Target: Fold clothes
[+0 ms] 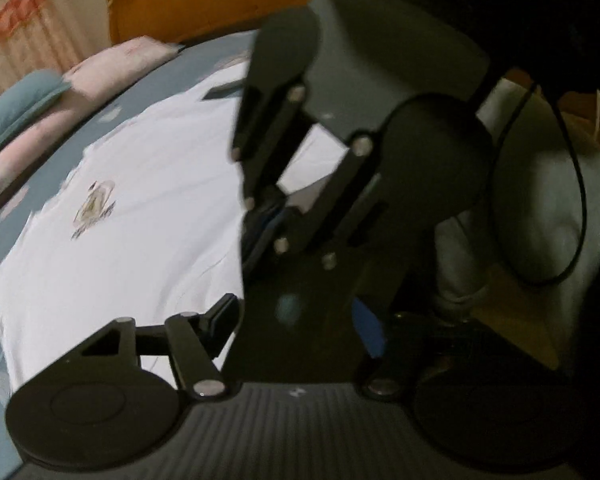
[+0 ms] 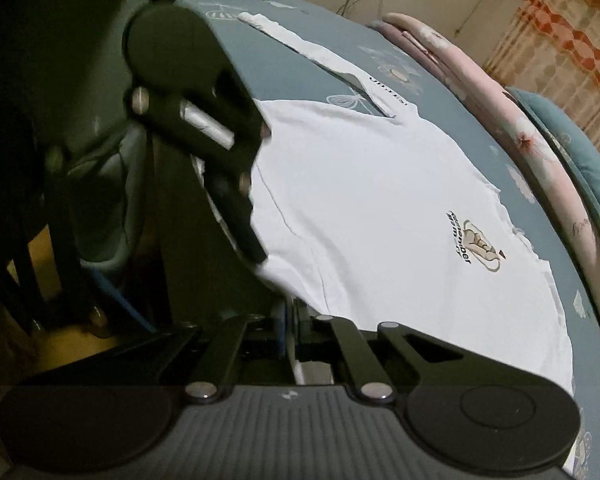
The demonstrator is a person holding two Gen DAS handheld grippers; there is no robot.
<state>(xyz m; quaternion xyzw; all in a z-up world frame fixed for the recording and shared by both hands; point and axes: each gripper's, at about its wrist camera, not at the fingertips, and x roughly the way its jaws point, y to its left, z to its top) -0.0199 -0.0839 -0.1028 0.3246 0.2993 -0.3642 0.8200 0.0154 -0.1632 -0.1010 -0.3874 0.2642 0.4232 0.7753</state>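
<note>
White T-shirt point(image 2: 380, 220) flat on bed point(image 2: 300, 64), long axis along near edge, collar toward far-left corner (print up). Right tool point(image 2: 290, 332) clamped on hem. Left tool point(image 1: 296, 320): width unclear.

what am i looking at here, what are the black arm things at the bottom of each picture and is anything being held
There is no robot here. A person holds a handheld two-finger gripper in each hand, and each one carries a wide-angle camera looking along its fingers. So each picture shows its own gripper at the bottom edge and the other one from the side. A white T-shirt with a small chest logo lies flat on a blue patterned bedsheet, with a pink quilt and a teal pillow along the far side. The right gripper is shut, apparently pinching the shirt's near edge. The left gripper is open beside it at the same edge.
</note>
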